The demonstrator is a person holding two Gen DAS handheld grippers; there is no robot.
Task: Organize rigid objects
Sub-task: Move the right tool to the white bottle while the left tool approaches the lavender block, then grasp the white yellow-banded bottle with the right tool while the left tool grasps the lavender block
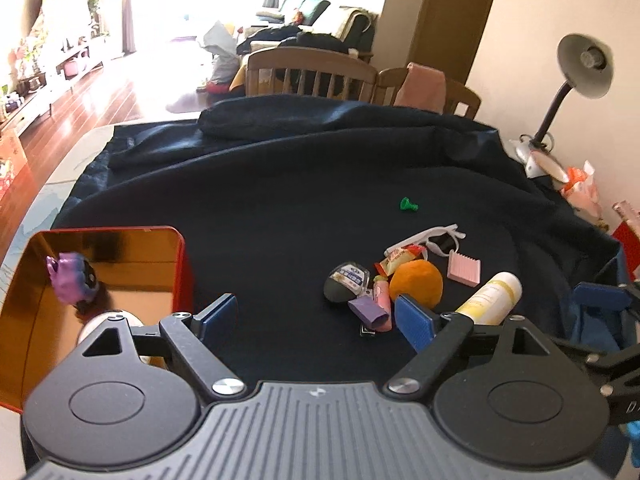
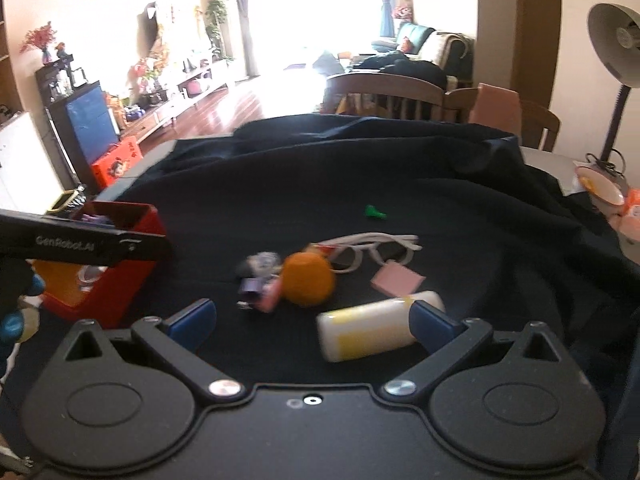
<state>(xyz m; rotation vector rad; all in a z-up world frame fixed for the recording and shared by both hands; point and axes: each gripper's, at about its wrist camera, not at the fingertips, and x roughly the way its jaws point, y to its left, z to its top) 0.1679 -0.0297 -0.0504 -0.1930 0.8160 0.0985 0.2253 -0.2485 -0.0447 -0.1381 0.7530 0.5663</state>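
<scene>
One dark cloth covers the desk; two wooden chairs stand far behind. One red tin sits near left, one purple toy inside. One orange ball, one yellow-white bottle and one glasses pair lie right. Left tongs and right tongs gape wide, empty.

We see a table covered by a dark cloth. On the cloth lie a red tin, a green piece, white glasses, a pink block, an orange ball and a yellow-white bottle.
</scene>
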